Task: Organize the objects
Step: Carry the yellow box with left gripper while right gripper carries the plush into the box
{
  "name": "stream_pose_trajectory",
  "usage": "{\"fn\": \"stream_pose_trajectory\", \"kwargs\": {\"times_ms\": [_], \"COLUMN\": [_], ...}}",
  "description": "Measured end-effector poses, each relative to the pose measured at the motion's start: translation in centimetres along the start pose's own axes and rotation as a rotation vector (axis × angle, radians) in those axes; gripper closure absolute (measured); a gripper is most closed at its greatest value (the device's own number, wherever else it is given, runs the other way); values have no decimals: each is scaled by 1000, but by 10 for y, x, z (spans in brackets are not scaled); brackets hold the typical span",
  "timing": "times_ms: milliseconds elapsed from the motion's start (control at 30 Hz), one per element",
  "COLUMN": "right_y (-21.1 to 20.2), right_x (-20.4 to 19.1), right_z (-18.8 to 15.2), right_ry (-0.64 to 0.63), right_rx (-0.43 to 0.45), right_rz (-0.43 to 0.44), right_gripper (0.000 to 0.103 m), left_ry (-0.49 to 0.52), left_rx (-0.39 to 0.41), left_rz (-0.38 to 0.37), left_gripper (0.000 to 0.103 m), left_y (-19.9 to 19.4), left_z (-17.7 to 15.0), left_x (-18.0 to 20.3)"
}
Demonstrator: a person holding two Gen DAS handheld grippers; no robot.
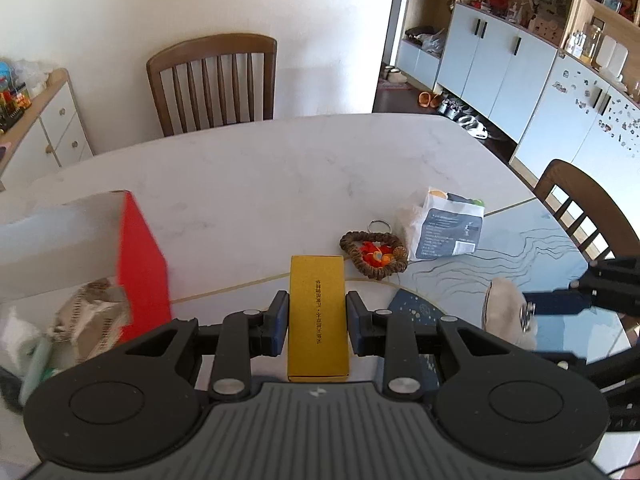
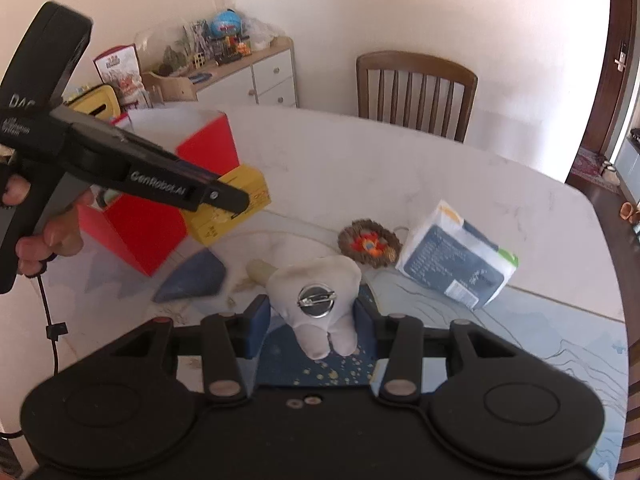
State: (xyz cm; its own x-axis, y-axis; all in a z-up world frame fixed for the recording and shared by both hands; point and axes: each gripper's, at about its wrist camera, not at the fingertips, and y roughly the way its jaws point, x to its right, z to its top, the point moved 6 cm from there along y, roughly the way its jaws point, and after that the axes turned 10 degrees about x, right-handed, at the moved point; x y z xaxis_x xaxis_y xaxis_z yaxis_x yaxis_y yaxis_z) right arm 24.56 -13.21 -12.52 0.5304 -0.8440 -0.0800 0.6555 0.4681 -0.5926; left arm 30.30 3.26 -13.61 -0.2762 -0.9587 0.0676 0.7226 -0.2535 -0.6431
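My left gripper [image 1: 317,322] is shut on a yellow box [image 1: 318,316] and holds it above the table; it also shows in the right wrist view [image 2: 230,210], beside the red storage box [image 2: 188,184]. My right gripper [image 2: 313,320] is shut on a white tooth-shaped plush [image 2: 316,300] with a round metal pin on it; the plush shows at the right of the left wrist view [image 1: 506,312]. The red box [image 1: 140,264] stands open at the left, with several items inside.
A brown bead bracelet with red-orange charm [image 2: 368,242] and a blue-white packet [image 2: 456,260] lie on the marble table [image 1: 240,184]. A blue cloth piece [image 2: 192,278] lies near the red box. Wooden chairs [image 1: 214,80] stand at the far and right edges.
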Motion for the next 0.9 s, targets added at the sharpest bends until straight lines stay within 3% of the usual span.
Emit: {"fn": "stream_pose_trajectory", "kwargs": {"times_ms": [400,900], "right_y": [1,55], "right_x": [-64,-150], "right_z": [41,79], "right_ry": [-60,-138], "right_rx": [37,41], "right_rz": [28,73], "right_gripper": [59,59], "left_ry": [-38,-107], "left_rx": [18,4], "left_rz": [34,184], "left_gripper": [74,74], "left_y": [-63,-104], "left_z": [-8,-40], "left_x": [-58,-180]}}
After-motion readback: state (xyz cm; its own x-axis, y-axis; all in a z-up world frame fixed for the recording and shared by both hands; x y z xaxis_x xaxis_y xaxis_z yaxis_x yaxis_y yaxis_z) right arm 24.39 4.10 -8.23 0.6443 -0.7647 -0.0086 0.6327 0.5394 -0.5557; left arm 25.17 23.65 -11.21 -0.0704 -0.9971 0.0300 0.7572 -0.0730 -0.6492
